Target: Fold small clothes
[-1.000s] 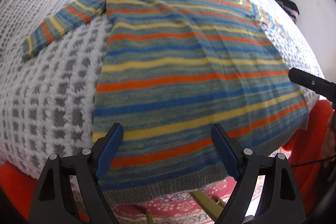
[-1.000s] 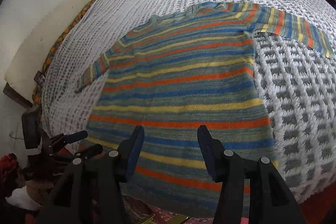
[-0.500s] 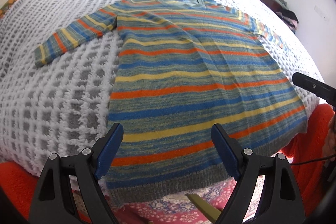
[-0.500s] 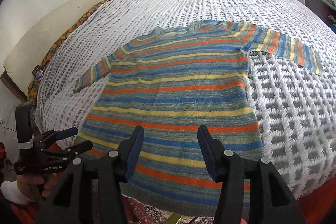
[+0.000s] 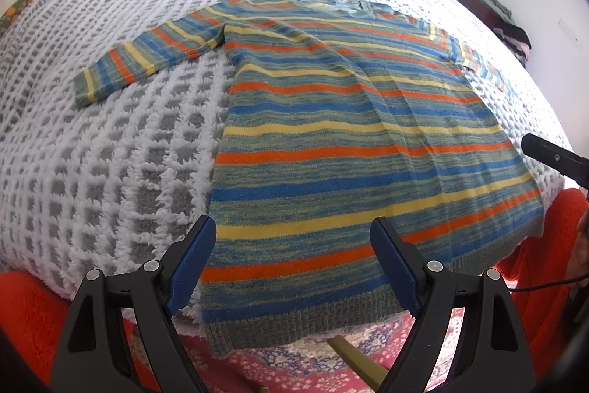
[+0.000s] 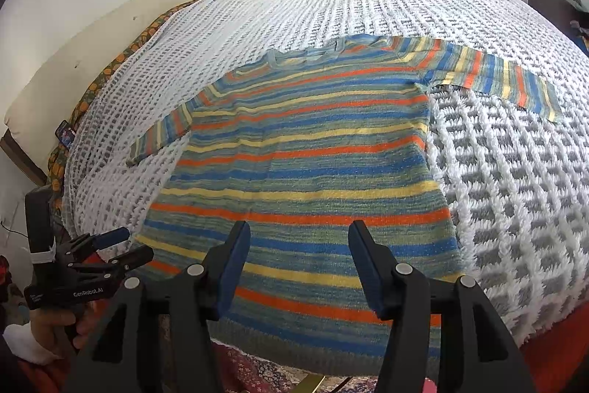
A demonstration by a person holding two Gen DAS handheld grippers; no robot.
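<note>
A striped knit sweater (image 5: 349, 150) (image 6: 302, 153) in blue, orange, yellow and grey-green lies flat on the bed, front up, both sleeves spread out to the sides. Its grey hem hangs just over the near edge of the bed. My left gripper (image 5: 292, 231) hovers open over the hem's left part, with nothing between its blue pads. My right gripper (image 6: 300, 231) is open above the hem's right part, also with nothing in it. The left gripper (image 6: 110, 245) shows in the right wrist view, held by a hand. One right finger (image 5: 552, 157) shows in the left wrist view.
A white and grey tufted blanket (image 5: 110, 153) (image 6: 515, 190) covers the bed. A cream headboard cushion (image 6: 92, 43) lines the left side. A patterned red rug (image 5: 294, 363) lies below the bed's near edge. A dark cabinet with clothes (image 5: 508, 24) stands at the far right wall.
Both views have tilted upward and drawn back a little, so the sweater sits lower in the picture and more of the far bed and wall shows. The sweater has not moved.
</note>
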